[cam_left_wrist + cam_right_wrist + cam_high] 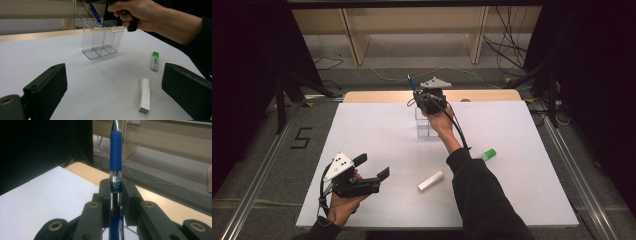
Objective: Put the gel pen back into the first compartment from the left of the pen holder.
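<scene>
**Blue pen held above the clear organiser**

Fingers (105, 195) of the right gripper (116, 192) are clamped on a blue pen (115, 157), which stands between them with its rubber grip and silver tip pointing away from the camera in the right gripper view. In the high view the right gripper (428, 100) sits at the far middle of the white table (377, 135), directly over a clear organiser (426, 127), and the pen (411, 81) sticks up from it toward the far edge. From the left gripper view the pen (95, 13) slants above the back compartment of the clear organiser (102, 40), which has three divided sections and stands upright on the table; whether the pen touches its wall I cannot tell.

Left gripper (374, 167) rests low at the near left of the table, its fingers (47, 85) spread wide with nothing between them. Ahead of it lie a white tube (145, 95) and, a little farther on, a green-capped marker (155, 60), apart from each other and well apart from the organiser.
</scene>
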Demonstrator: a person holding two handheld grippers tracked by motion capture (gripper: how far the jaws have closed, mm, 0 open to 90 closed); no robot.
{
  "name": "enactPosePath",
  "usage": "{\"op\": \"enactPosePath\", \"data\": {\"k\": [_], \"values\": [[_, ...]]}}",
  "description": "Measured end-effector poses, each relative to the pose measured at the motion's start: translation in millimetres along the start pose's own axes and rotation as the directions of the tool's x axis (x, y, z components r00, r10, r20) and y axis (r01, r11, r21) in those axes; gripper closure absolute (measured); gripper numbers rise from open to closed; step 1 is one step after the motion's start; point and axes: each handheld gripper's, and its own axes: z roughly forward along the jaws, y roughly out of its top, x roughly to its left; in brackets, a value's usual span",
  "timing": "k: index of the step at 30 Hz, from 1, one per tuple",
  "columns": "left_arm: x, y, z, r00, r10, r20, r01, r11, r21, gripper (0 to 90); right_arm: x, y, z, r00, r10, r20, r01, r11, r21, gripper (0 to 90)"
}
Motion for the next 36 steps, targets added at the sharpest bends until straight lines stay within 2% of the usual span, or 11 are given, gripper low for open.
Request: {"op": "enactPosePath", "data": {"k": [17, 36], "values": [[0.0, 0.3, -0.7, 1.0, 0.001, 0.003, -0.001, 1.0, -0.001, 5.7, 3.0, -9.7, 7.5, 1.0, -0.003, 0.004, 0.003, 1.0, 0.022, 79.7], [0.0, 0.3, -0.5, 1.0, -0.002, 0.003, 0.002, 1.0, -0.002, 5.7, 3.2, -21.7, 7.8, 1.0, 0.001, 0.001, -0.001, 1.0, 0.03, 79.6]]}}
